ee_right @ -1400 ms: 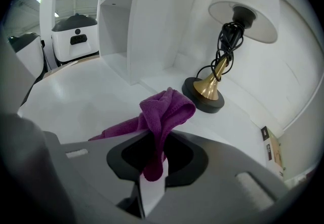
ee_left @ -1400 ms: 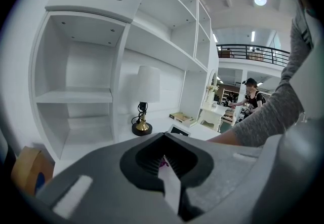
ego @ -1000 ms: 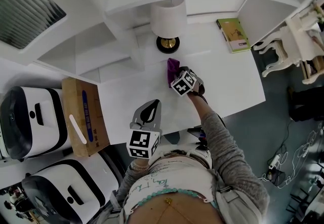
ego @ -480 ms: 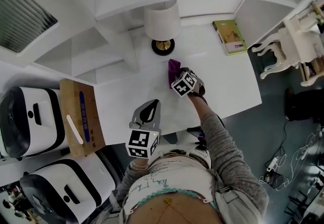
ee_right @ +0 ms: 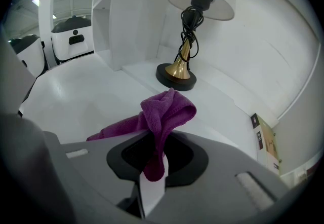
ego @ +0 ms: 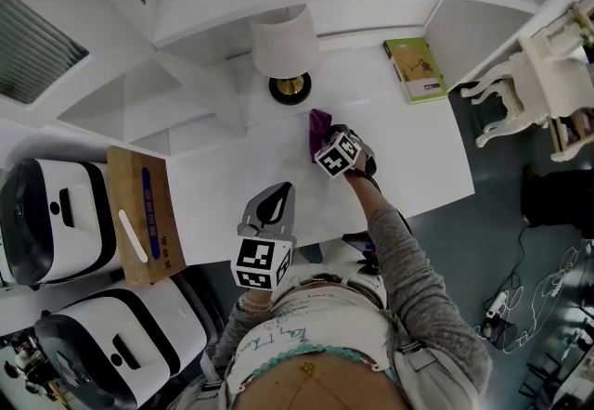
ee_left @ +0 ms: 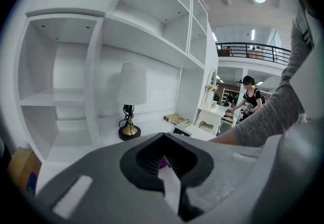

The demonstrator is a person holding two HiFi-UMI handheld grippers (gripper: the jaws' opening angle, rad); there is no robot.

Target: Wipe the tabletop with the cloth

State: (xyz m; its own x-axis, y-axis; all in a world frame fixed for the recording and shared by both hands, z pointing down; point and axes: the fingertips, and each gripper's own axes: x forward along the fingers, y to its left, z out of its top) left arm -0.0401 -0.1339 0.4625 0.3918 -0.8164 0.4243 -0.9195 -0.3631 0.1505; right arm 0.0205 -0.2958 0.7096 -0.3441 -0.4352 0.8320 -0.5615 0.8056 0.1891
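Note:
A purple cloth (ee_right: 162,114) is bunched up and pinched between the jaws of my right gripper (ee_right: 154,167), which is shut on it. In the head view the cloth (ego: 318,130) lies on the white tabletop (ego: 418,148) just beyond the right gripper (ego: 332,147), a little in front of the lamp. My left gripper (ego: 272,211) hovers at the table's near edge, jaws shut with nothing in them; in its own view the left gripper (ee_left: 167,167) points toward the lamp, and a sliver of purple shows behind its jaws.
A lamp with a white shade and brass base (ego: 290,88) stands at the back of the table. A green book (ego: 416,70) lies at the far right. White shelving (ego: 176,93) borders the left. A cardboard box (ego: 144,227) sits left of the table, a white chair (ego: 520,83) to its right.
The right gripper and cloth have stayed almost in place on the table. The head camera has shifted a little, so the lamp and book sit slightly further left in view.

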